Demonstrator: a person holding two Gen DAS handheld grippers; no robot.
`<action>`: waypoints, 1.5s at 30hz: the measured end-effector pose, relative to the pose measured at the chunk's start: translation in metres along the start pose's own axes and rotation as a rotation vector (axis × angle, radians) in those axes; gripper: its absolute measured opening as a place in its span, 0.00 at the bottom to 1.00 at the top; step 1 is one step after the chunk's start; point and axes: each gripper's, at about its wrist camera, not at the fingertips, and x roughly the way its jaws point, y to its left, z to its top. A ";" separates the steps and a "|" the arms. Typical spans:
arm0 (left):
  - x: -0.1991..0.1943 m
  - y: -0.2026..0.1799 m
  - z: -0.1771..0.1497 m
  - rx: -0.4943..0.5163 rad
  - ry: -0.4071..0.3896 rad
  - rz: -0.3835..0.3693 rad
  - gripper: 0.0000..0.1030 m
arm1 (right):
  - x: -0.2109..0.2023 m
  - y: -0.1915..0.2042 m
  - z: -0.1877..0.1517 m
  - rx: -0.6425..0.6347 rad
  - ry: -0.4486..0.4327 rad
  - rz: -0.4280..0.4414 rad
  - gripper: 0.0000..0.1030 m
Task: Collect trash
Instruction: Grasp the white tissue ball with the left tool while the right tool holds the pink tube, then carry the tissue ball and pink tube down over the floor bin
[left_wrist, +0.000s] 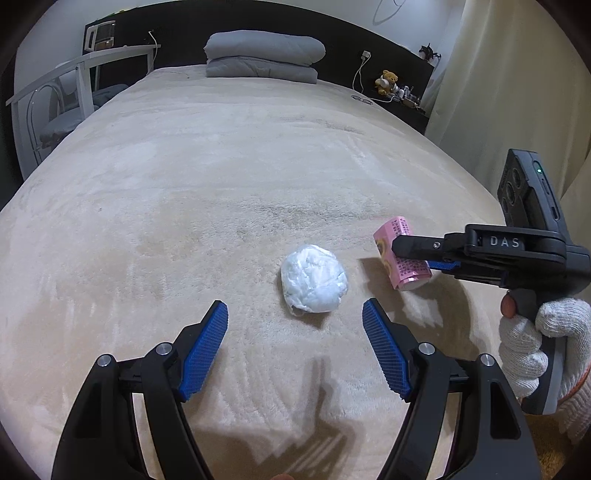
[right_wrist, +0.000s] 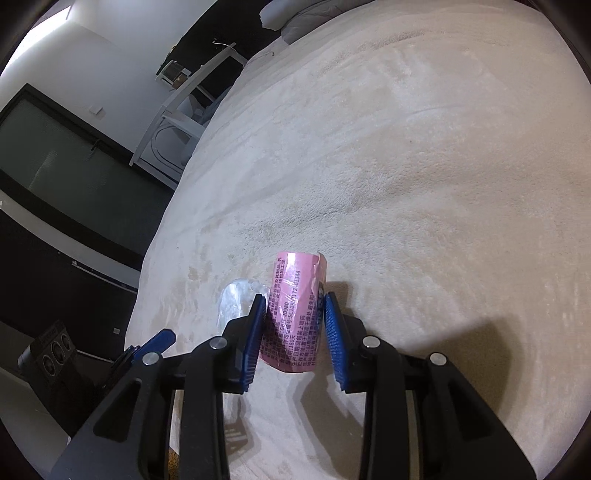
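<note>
The left claw (left_wrist: 295, 308) hangs open over the bed (left_wrist: 221, 177), its blue ribbed pads spread wide with nothing between them. Just beyond its tips, a crumpled white plastic wad (left_wrist: 314, 282) lies on the beige fleecy bedcover, touching neither pad.

To the right of the wad, the right claw (right_wrist: 295, 314) is clamped on a pink wrapper tube (right_wrist: 295, 314) printed with dark text; both blue pads press its sides, and it casts a shadow on the cover beneath it. In the left wrist view the same tube (left_wrist: 400, 258) sticks out of the black fingers near the wad, and a hand in a white knit glove (left_wrist: 535, 350) grips the claw's handle at the right edge. From the right wrist view the wad (right_wrist: 238, 299) shows as a pale clear lump just left of the tube.

Farther up the bed, a folded grey quilt (left_wrist: 264, 55) sits against the dark headboard. A small yellow teddy bear (left_wrist: 386, 81) sits on the ledge to the right, and a white chair (left_wrist: 66, 99) stands beside the bed on the left.
</note>
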 end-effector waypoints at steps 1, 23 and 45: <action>0.005 -0.003 0.002 0.004 0.005 0.004 0.72 | -0.005 -0.001 0.000 -0.007 -0.008 -0.003 0.32; 0.074 -0.023 0.021 0.084 0.068 0.063 0.45 | -0.054 -0.019 -0.023 -0.073 -0.027 -0.034 0.32; -0.008 -0.039 -0.002 0.021 -0.056 0.013 0.45 | -0.085 -0.018 -0.058 -0.052 -0.091 -0.073 0.32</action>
